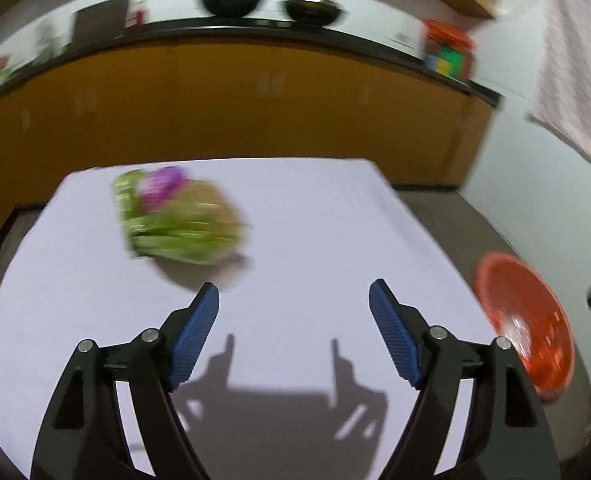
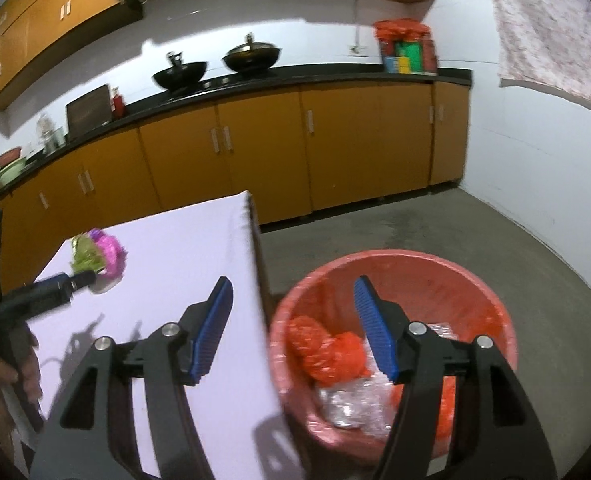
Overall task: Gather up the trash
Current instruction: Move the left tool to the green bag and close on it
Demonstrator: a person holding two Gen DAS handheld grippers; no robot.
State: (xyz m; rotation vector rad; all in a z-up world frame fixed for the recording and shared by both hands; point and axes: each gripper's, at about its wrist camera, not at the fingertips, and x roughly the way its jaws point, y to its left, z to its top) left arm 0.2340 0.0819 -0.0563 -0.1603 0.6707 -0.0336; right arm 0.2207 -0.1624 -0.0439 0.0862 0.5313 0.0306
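Left gripper (image 1: 294, 300) spread wide and empty just short of the green-and-purple wrapper bundle (image 1: 179, 220) on the white table (image 1: 315, 216), right gripper (image 2: 293, 300) wide over the red bin (image 2: 491, 300): risk of nudging loose wrappers away.

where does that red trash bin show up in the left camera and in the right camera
Left wrist: the red bin sits at the right edge, beyond the table's right side, beside the left gripper.
Right wrist: it fills the lower centre-right, below the open right gripper, with trash inside.
Shared landmark: the green and purple wrappers on the white table.
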